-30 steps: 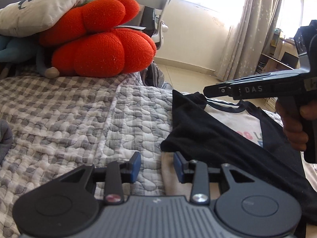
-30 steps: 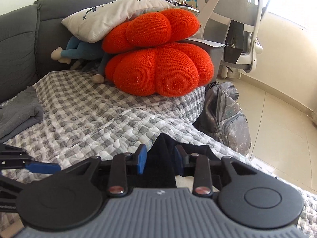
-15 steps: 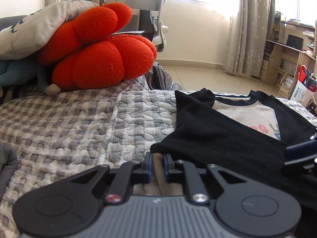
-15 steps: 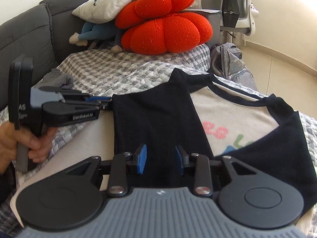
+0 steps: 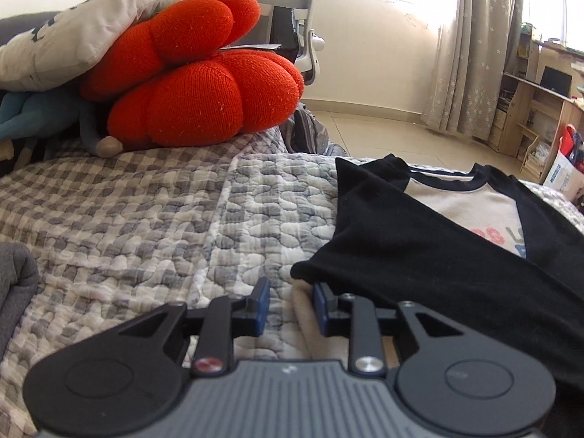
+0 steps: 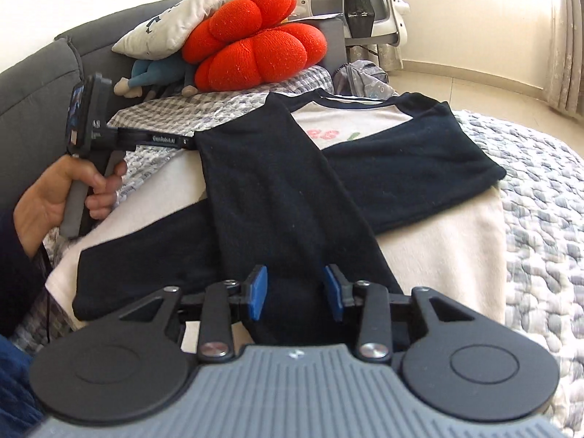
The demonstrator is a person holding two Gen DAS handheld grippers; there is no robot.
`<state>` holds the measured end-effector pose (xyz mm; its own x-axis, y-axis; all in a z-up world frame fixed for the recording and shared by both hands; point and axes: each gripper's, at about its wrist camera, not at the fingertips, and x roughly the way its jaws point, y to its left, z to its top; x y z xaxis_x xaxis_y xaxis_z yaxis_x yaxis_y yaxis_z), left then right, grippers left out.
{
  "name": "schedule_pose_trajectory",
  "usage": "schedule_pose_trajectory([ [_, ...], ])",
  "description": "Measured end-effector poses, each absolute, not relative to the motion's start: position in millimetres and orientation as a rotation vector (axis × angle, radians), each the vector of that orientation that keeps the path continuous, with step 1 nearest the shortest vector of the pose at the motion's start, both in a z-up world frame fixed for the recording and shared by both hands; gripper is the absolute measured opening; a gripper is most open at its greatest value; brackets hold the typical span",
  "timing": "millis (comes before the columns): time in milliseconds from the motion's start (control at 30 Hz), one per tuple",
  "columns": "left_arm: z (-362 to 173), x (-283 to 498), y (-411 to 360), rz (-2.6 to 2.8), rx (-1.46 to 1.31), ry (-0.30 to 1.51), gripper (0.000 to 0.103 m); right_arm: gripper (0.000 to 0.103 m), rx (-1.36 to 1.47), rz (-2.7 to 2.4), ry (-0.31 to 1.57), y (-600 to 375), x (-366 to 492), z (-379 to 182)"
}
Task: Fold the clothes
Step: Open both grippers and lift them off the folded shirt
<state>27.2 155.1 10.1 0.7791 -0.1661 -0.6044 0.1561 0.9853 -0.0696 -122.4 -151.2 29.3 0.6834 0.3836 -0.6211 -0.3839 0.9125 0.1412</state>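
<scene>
A: Where's the shirt?

B: Flat on the quilt that covers the sofa, collar toward the far end. It's cream in the body with black sleeves; both sleeves are folded in across the chest, the long one lying diagonally on top.

A: And the grippers?

B: The right gripper hangs over the end of that top sleeve, blue pads spread apart, nothing between them. The left gripper sits low at the shirt's side, pads also apart, straddling the cream hem edge beside the black cuff. From the right wrist view you can see the left hand gripping its handle.

A: What's around it?

B: Two orange cushions stacked at the far end, a grey pillow leaning on them, a blue plush toy tucked beneath. A backpack stands on the floor past the sofa's end, an office chair behind it. A grey cloth lies at the left gripper's left.

A: Anything on the shirt?

B: Only its own sleeves.
</scene>
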Motion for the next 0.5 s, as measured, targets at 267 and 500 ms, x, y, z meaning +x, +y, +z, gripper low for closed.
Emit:
schedule_pose_trajectory([
  [267,40.7,-11.5,155.6,-0.084,-0.025,0.615,0.038,0.043,0.053,0.396,0.667,-160.6,-149.6,32.2],
  [500,50.3,-44.7,96.0,-0.234,-0.008,0.643,0.045,0.044,0.087,0.333,0.649,-177.2,-177.2,28.9],
])
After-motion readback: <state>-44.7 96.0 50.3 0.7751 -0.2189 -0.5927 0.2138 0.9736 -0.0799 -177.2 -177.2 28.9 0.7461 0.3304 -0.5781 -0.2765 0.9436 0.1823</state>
